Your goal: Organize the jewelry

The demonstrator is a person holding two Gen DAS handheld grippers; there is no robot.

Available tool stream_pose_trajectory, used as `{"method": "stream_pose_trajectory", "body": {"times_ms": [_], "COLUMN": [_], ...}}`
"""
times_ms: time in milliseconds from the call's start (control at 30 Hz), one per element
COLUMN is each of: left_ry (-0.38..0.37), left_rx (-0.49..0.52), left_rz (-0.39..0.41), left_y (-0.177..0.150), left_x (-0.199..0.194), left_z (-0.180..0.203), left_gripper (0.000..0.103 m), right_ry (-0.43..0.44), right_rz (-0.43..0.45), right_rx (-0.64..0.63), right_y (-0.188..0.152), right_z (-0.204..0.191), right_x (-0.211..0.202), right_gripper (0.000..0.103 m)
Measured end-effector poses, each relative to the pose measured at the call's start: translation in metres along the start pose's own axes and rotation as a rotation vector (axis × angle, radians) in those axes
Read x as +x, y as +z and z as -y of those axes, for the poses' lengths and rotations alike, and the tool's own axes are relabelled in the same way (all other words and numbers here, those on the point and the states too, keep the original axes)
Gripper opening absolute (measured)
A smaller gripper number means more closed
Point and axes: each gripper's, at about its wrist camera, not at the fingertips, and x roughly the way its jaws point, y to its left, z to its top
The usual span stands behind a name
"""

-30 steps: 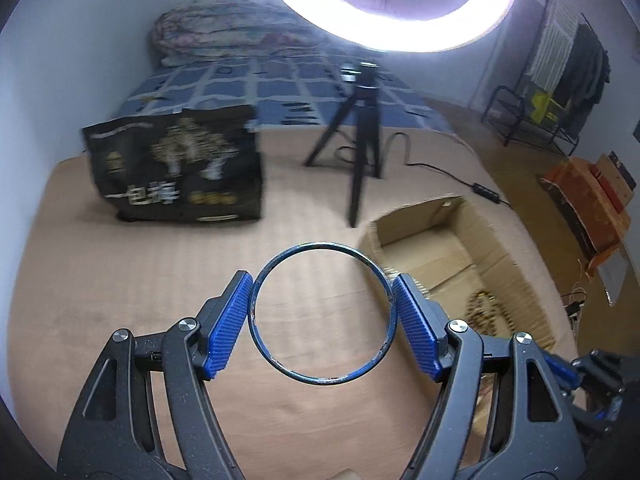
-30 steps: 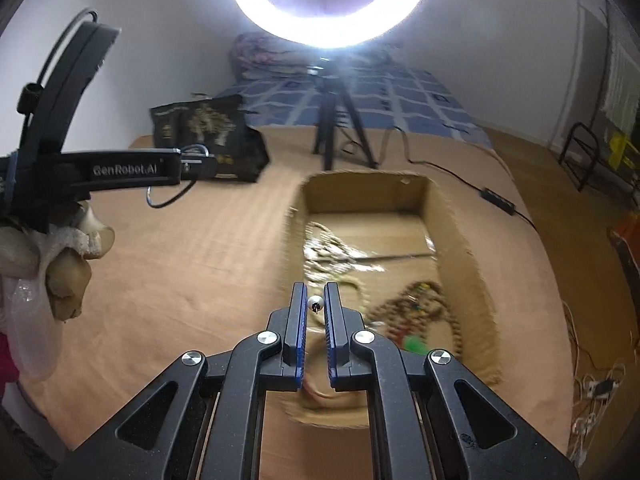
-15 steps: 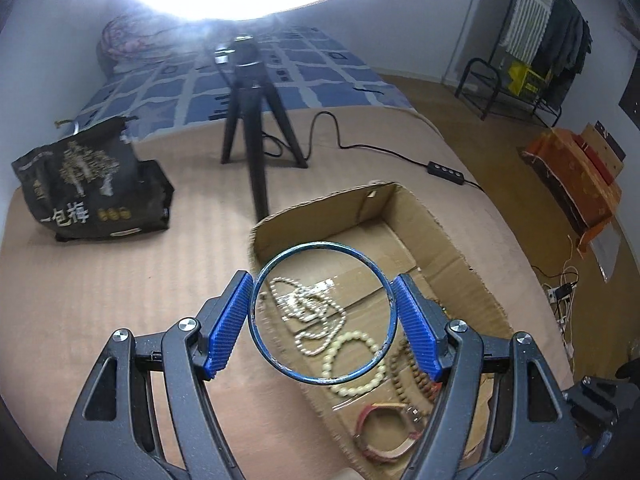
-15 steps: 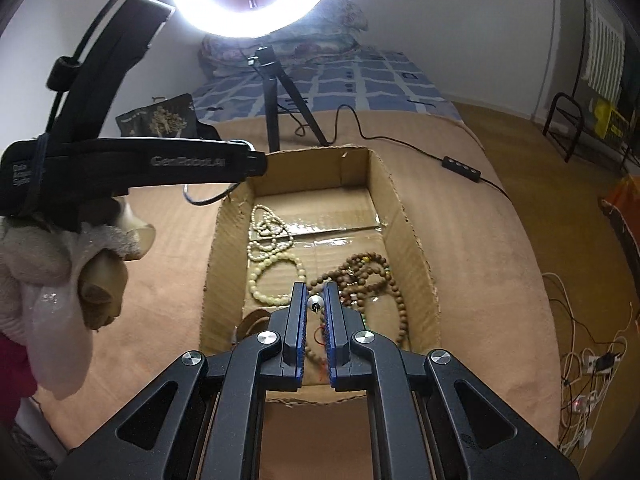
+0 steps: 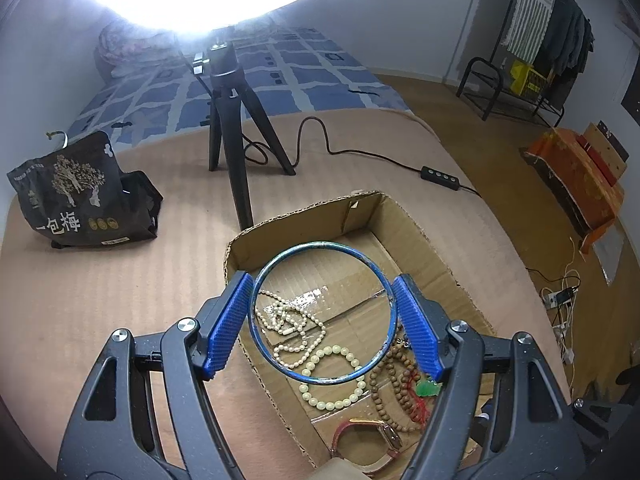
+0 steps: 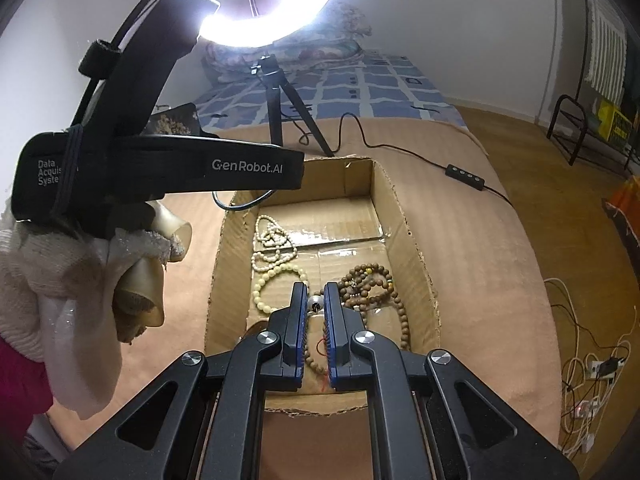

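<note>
**Blue bangle and small silver bead held over the jewelry box**

We see the left tool [image 5: 322,316] spread wide, its blue pads pressed against opposite sides of a thin blue bangle [image 5: 322,245]; the bangle hangs above the near left part of the open cardboard box [image 5: 404,220], clear of the jewelry below. The right tool [image 6: 315,300] is nearly closed, with a small silver bead [image 6: 315,305] pinched between its fingertips, also above the box; what the bead belongs to we cannot tell. Inside the box lie a white pearl necklace [image 5: 290,326] toward the far left; a pale bead bracelet [image 5: 332,376] just nearer than it; a brown wooden bead strand [image 6: 370,280] on the right with a green pendant [image 5: 429,389]; and a red-strapped watch [image 5: 370,438] at the near edge. The box rests on a tan bed cover [image 5: 100,288]; beyond it stands a ring light's black tripod [image 5: 234,128], and a black printed bag [image 5: 76,196] sits well to the left.
</note>
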Motion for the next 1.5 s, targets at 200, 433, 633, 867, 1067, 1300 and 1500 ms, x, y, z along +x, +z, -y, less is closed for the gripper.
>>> {"method": "stream_pose_trajectory", "body": {"times_ms": [200, 433, 633, 867, 1067, 1300, 1500], "left_ry": [-0.001, 0.004, 0.008, 0.021, 0.037, 0.066, 0.078], "left_rx": [-0.001, 0.01, 0.014, 0.015, 0.016, 0.056, 0.067], "left_rz": [0.014, 0.037, 0.057, 0.1, 0.144, 0.211, 0.255], "left_y": [0.001, 0.001, 0.0, -0.003, -0.01, -0.031, -0.063], "left_x": [-0.009, -0.024, -0.043, -0.076, -0.113, -0.169, -0.218], "left_z": [0.001, 0.002, -0.001, -0.008, -0.02, -0.032, -0.045], "left_gripper": [0.075, 0.075, 0.075, 0.075, 0.075, 0.075, 0.075], "right_ry": [-0.011, -0.028, -0.037, -0.059, -0.083, -0.123, -0.169], "right_rz": [0.026, 0.043, 0.064, 0.096, 0.128, 0.183, 0.241], "right_rx": [-0.013, -0.014, -0.022, -0.03, -0.036, -0.059, -0.095], "right_y": [0.001, 0.004, 0.007, 0.009, 0.009, 0.002, -0.004], "right_z": [-0.004, -0.005, -0.011, -0.018, -0.025, -0.037, -0.047], "right_x": [-0.007, -0.014, -0.028, -0.049, -0.069, -0.096, -0.118], "right_gripper": [0.034, 0.035, 0.035, 0.035, 0.035, 0.05, 0.061]}}
